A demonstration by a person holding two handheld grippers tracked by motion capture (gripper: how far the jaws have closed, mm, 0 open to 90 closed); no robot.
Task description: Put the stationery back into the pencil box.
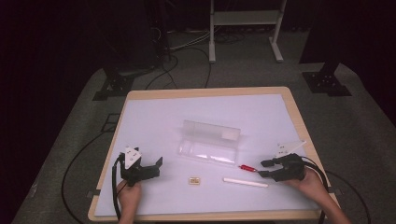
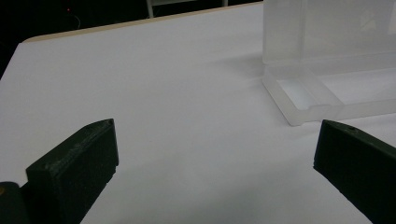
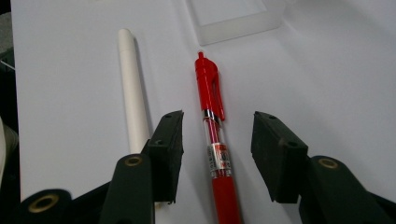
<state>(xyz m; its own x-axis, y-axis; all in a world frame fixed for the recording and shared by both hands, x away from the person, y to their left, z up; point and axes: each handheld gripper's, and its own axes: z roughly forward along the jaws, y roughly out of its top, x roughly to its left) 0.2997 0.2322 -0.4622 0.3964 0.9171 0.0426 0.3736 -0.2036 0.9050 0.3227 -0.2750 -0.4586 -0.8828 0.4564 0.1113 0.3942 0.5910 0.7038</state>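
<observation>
Right gripper (image 3: pixel 217 154) straddles the red pen (image 3: pixel 212 121), jaws apart; center on its barrel before squeezing, avoiding the white pen (image 3: pixel 131 88).

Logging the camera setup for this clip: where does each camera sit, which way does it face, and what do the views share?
High view: above the person's side, looking forward and down on the table; forearms, left gripper, right gripper.
Left gripper view: rides the left gripper, facing the clear box; jaws wide apart over bare white surface.
Right gripper view: rides the right gripper, jaws straddling the red pen, beside the white pen.
Shared: the high and right gripper views both show the two pens and the box.
</observation>
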